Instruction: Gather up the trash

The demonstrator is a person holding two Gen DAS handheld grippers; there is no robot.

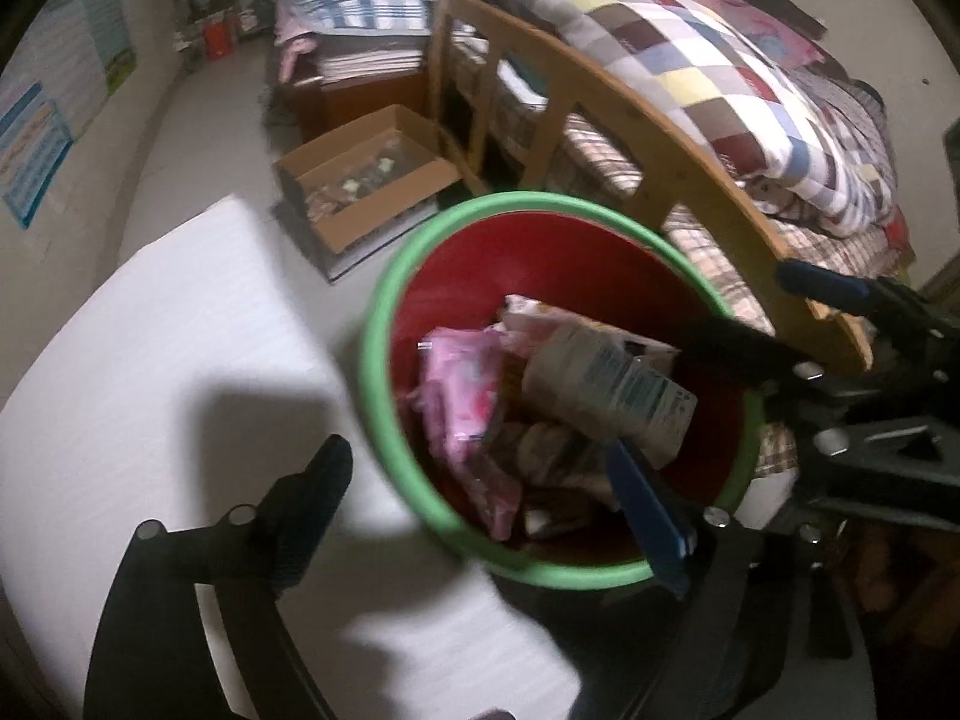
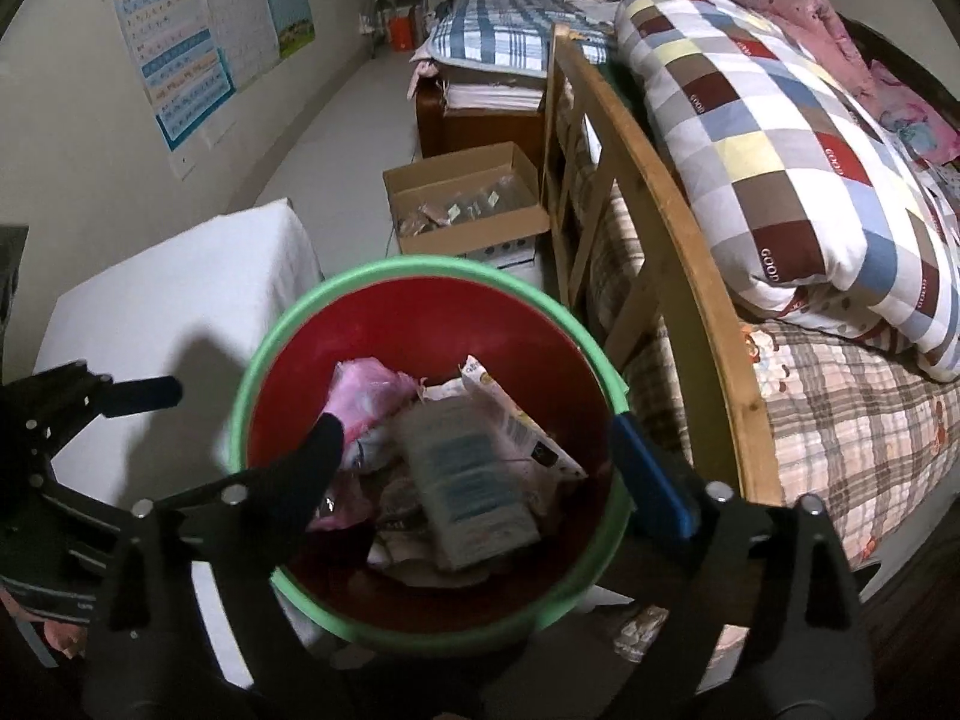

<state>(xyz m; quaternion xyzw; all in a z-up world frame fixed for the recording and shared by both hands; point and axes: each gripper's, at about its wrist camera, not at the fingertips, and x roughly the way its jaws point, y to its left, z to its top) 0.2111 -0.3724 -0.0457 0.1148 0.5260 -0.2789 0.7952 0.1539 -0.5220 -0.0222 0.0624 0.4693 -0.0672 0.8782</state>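
Your left gripper [image 1: 486,504] hangs with its jaws wide apart and nothing between them: one finger over the white counter [image 1: 150,360], the blue-padded one inside the bin [image 1: 384,324]. Your right gripper [image 2: 480,450] is just as wide and empty, both fingers over the bin's mouth. The trash lies in that red, green-rimmed bin: a pink wrapper [image 2: 372,396], a pale labelled pack [image 2: 468,480] and crumpled paper. Only the right view shows a scrap [image 2: 642,630] on the floor by the bin. Beyond stand the cardboard box [image 2: 468,204], the wooden bed rail [image 2: 678,276] and the checked quilt [image 2: 780,138]; wall posters [image 2: 198,36] read clearly only in the right view.
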